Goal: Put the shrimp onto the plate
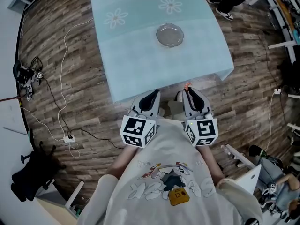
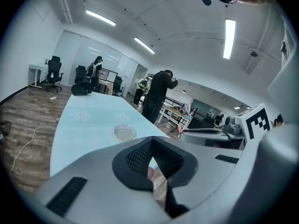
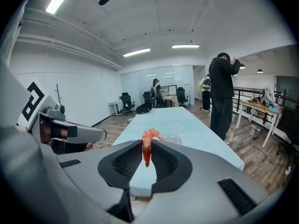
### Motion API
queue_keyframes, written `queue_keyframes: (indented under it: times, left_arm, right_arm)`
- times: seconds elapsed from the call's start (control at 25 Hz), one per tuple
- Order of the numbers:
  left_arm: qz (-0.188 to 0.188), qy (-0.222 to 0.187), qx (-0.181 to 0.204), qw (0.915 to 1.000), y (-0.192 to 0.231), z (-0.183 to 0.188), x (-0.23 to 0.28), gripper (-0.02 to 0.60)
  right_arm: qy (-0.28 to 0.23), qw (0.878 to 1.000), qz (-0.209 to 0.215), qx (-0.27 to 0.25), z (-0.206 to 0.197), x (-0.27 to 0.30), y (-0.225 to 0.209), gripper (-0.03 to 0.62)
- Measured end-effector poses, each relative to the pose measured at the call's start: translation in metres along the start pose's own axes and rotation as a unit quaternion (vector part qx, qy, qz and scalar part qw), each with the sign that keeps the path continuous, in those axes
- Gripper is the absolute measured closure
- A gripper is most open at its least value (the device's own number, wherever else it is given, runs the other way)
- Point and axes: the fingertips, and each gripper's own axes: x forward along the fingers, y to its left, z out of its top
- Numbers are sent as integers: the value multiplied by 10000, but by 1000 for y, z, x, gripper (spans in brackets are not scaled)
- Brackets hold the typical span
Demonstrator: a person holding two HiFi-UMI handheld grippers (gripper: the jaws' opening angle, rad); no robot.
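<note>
A round clear glass plate point(image 1: 169, 35) sits empty on the light-blue tablecloth point(image 1: 140, 60), toward the far side. My right gripper point(image 1: 188, 92) hangs just off the table's near edge, shut on an orange-red shrimp point(image 3: 147, 148); its curled end pokes up above the jaw tips point(image 1: 187, 85). In the right gripper view the plate point(image 3: 172, 138) lies well beyond the shrimp. My left gripper point(image 1: 153, 97) is beside the right one, also short of the table edge, shut with nothing gripped. The left gripper view has the plate point(image 2: 125, 132) ahead on the cloth.
Cables and a power strip point(image 1: 69, 138) lie on the wood floor to the left. A person in black point(image 2: 156, 97) stands by the table's far right corner, with others and office chairs further back. White frames point(image 1: 281, 46) stand at right.
</note>
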Motion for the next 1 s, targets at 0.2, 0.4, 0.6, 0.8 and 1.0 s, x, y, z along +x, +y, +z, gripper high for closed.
queue_keyframes:
  times: [0.2, 0.4, 0.6, 0.8, 1.0]
  left_arm:
    - [93, -7, -62, 9999, 3, 4, 15, 574]
    - [327, -9, -116, 9994, 4, 11, 41, 574]
    - [695, -105, -199, 9973, 13, 32, 75, 574]
    - [1022, -145, -317, 9942, 14, 52, 119, 574]
    - [1314, -129, -354, 9906, 19, 67, 152, 574]
  right_arm:
    - [-6, 10000, 59, -56, 7, 14, -13, 519]
    - [-59, 9992, 397, -68, 16, 34, -35, 519]
    - [-4, 9974, 687, -219, 33, 68, -67, 519]
    - [16, 9924, 1134, -473, 59, 99, -103, 519]
    - [144, 9865, 1527, -579, 69, 129, -128, 519]
